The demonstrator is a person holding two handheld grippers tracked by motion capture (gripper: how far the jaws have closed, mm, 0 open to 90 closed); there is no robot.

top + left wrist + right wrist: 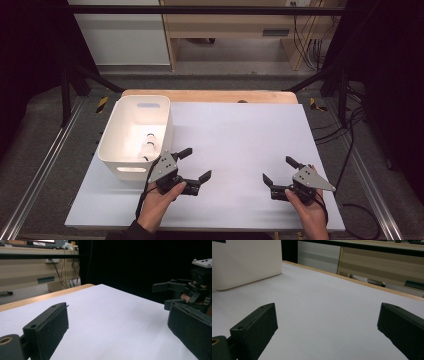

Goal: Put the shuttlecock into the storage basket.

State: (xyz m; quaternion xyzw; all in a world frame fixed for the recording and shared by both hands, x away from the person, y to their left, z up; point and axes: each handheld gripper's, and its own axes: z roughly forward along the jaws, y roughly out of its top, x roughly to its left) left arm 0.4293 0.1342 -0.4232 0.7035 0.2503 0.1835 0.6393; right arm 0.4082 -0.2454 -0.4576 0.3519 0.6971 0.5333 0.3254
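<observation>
the left gripper (196, 164), a black two-jaw tool with a grey three-cornered plate on top, is sitting low over the near left part of the table, held in the person's left hand (161, 199). its jaws are standing wide apart with nothing between them; in the left gripper view the two black padded fingers (47, 327) are framing bare sheet. the right gripper (281, 171), of the same build, is sitting over the near right part of the table in the person's right hand (307, 206). its jaws are also spread wide and holding nothing, and its fingers (254, 328) are flanking bare sheet in the right gripper view. the two grippers are lying well apart, with their jaws angling towards the table's centre line; the right gripper (175, 293) is appearing far off in the left gripper view.

a white rectangular plastic bin with cut-out handles (116, 131) is standing upright on the left side of the table, just beside the left gripper and on its far left. one wall of the bin (244, 262) is showing in the right gripper view. a small clear bottle-like object (149, 146) is lying inside the bin, near its near right corner; its exact kind is too small to tell.

a pale lilac-white sheet (240, 135) is covering the wooden table (210, 95), whose light wood edge is showing along the far side.
</observation>
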